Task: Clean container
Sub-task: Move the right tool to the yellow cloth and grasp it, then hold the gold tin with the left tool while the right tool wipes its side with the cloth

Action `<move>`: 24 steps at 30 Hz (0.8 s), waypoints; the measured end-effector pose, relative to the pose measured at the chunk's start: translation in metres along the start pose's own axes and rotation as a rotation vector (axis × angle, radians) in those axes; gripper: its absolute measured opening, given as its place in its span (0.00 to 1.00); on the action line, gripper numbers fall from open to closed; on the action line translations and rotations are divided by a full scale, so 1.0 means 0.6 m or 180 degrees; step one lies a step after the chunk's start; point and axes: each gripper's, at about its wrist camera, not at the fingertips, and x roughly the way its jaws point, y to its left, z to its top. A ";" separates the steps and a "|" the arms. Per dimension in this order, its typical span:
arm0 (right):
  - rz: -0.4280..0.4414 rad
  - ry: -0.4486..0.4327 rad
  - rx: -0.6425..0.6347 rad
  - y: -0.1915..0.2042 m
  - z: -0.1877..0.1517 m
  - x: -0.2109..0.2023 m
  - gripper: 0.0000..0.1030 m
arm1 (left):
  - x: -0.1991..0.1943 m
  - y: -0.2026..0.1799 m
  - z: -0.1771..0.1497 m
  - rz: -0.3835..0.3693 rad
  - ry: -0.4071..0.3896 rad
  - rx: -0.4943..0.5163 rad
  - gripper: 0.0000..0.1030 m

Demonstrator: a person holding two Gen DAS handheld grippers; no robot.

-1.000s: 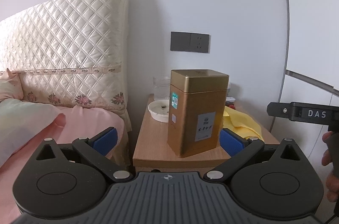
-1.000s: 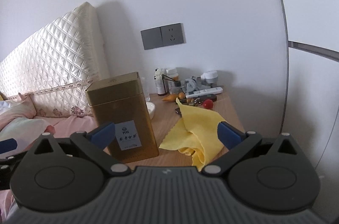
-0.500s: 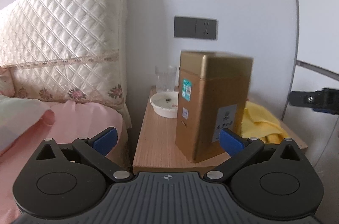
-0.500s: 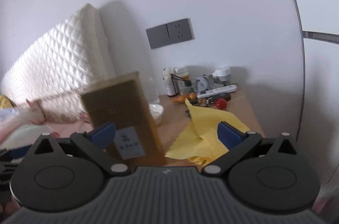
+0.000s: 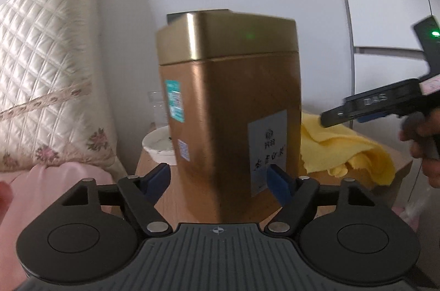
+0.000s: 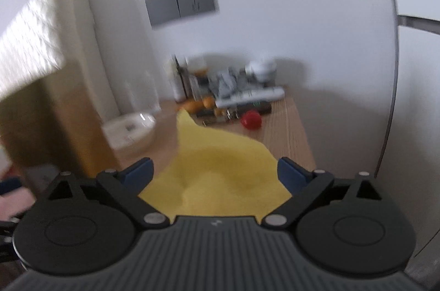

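Gold tin (image 5: 228,109), tall & square w/ a lid on top, stands upright on the wooden nightstand (image 5: 396,181) near its front edge, filling the middle of the left wrist view. It carries a teal sticker on one face and a grey label on the other. Left tongs (image 5: 220,175) are at its lower part: jaws closing, tin between the blue pads (image 5: 277,181). Right-hand pad sits over the label edge and the left-hand one is just beside the other face; can't tell if they press yet.

Yellow cloth (image 6: 220,172) lies crumpled on the nightstand to the right of the tin, just beside it. Right tongs (image 6: 214,172) hang over the cloth, jaws wide but closing, w/ cloth showing between the pads; nothing gripped. From the left wrist view the right tongs appear at the right edge, held in a hand (image 5: 423,142), above the cloth.

White dish (image 6: 129,131) sits behind the tin, w/ a clear glass (image 6: 143,95) next to it. Back of the nightstand: bottles, a white remote (image 6: 250,95), a red ball (image 6: 250,120), small orange bits, blurred. Grey wall socket (image 6: 181,4) above. Quilted cream headboard (image 5: 46,76) and pink bedding (image 5: 55,186) to the left.
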 end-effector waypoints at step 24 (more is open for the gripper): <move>0.0452 0.0011 0.0468 -0.016 0.029 0.022 0.28 | -0.002 -0.007 0.008 -0.0051 -0.0114 0.0066 0.70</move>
